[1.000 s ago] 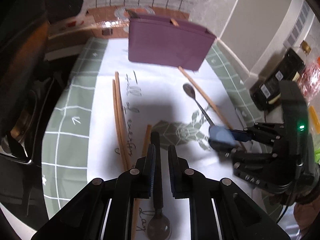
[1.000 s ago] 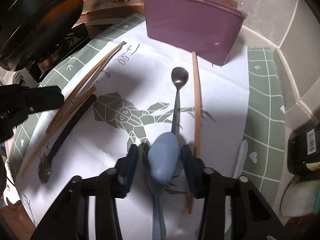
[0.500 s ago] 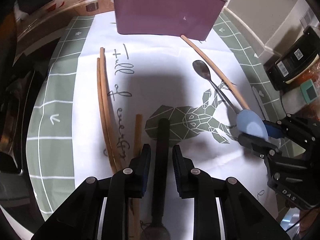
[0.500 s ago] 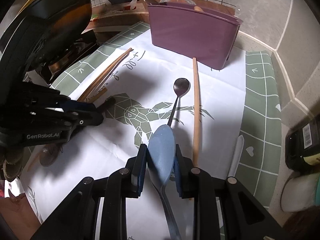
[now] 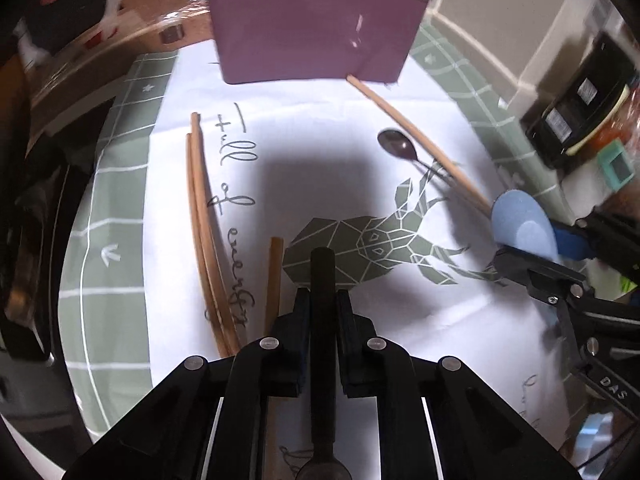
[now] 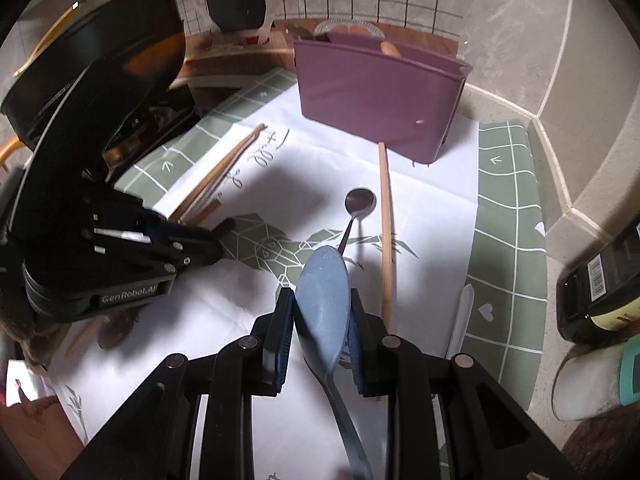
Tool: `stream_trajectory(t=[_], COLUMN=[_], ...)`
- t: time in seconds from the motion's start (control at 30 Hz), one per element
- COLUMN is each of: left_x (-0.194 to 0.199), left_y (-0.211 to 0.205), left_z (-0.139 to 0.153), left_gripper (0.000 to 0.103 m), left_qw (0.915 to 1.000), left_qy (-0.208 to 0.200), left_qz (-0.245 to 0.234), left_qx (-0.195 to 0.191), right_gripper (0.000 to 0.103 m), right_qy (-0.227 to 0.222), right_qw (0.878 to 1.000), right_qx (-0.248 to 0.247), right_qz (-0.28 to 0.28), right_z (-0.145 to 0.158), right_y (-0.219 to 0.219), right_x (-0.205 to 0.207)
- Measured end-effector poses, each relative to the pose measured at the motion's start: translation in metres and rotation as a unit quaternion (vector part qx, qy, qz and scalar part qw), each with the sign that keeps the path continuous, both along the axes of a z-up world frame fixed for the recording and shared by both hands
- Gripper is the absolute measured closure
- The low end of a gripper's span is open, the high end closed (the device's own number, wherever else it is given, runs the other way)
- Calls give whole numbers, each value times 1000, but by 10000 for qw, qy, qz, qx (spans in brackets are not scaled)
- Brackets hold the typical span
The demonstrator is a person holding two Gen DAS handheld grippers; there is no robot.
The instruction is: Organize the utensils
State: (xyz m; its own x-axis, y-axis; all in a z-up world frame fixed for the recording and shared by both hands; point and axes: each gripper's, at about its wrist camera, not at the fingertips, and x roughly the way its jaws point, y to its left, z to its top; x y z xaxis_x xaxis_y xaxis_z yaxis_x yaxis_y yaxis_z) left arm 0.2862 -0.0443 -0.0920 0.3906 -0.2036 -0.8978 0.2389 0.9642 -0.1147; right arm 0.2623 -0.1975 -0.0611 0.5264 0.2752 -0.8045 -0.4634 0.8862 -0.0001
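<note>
Spoons: blue (image 6: pixel 324 300) in right claw (image 6: pixel 322 334) | black-handled (image 5: pixel 322 320) in left claw (image 5: pixel 322 334), marked probably "GenRobot.AI"

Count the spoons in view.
3: blue spoon in right jaws, black-handled spoon in left jaws, metal spoon on the mat. Purple holder may hide more.

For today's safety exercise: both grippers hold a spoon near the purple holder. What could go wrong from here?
1. The blue spoon is pinched by its smooth bowl in the right gripper, so it might slip.
2. The left gripper grips the black-handled spoon near its end, so it could swing or snag the chopsticks.
</note>
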Motion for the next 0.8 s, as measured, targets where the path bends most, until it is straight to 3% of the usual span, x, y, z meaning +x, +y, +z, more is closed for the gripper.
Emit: stream_trajectory(t=[0.17,0.27,0.57,0.7,0.8], left_x=[-21,-26,-43,-39,-31], left_y=[17,30,47,47,45], left_z=[18,28,78,115,156], left_gripper=[91,91,91,91,91], left_qw=[9965,9918,9804,9721,9599], left_qy=[-586,-730,-1511,-1946,-2485], left_qz=[310,498,675,601,577], left_qx=[-506,-922,-1072,-1159,-1163], right_gripper=[80,80,80,80,80], right_qy=[-2,25,-138,-462,-848], right_qw=[9998,9996,9988,9969,9937], right_qx=[218,285,456,628,725], right_qz=[-20,10,126,119,137], right_z=[3,5,27,58,90], right_y=[-4,-2,4,6,10], right_x=[-1,0,-3,-2,4])
